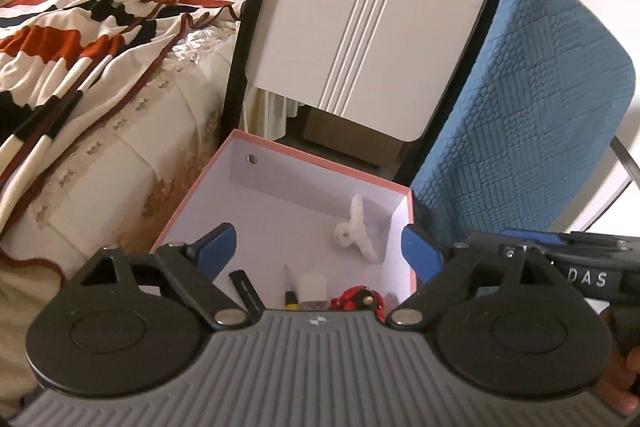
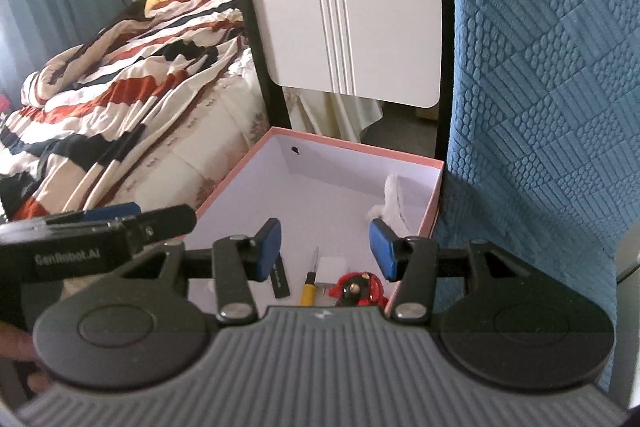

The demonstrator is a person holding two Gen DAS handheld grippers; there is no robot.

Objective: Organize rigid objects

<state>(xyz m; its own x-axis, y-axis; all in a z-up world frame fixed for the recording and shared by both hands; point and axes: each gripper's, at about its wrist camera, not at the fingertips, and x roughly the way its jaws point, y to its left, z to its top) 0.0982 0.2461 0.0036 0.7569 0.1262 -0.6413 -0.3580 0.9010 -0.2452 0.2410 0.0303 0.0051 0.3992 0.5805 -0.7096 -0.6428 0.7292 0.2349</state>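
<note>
A pink-edged white box [image 1: 280, 155] [image 2: 352, 147] stands open below both grippers. Inside lie a white fluffy hair claw [image 1: 356, 229] [image 2: 390, 205], a black stick [image 1: 246, 289] [image 2: 280, 281], a yellow-handled screwdriver [image 1: 290, 291] [image 2: 309, 285], a small white block [image 1: 312, 285] [image 2: 331, 267] and a red and black object [image 1: 358, 297] [image 2: 360, 289]. My left gripper [image 1: 320, 251] is open and empty above the box's near end. My right gripper [image 2: 326, 251] is open and empty above the same end. Each gripper's body shows at the side of the other's view.
A bed with a striped quilt [image 1: 80, 27] [image 2: 112, 79] lies to the left. A white chair back [image 1: 360, 27] [image 2: 352, 7] stands behind the box. A blue textured chair back [image 1: 520, 107] [image 2: 540, 87] stands close on the right.
</note>
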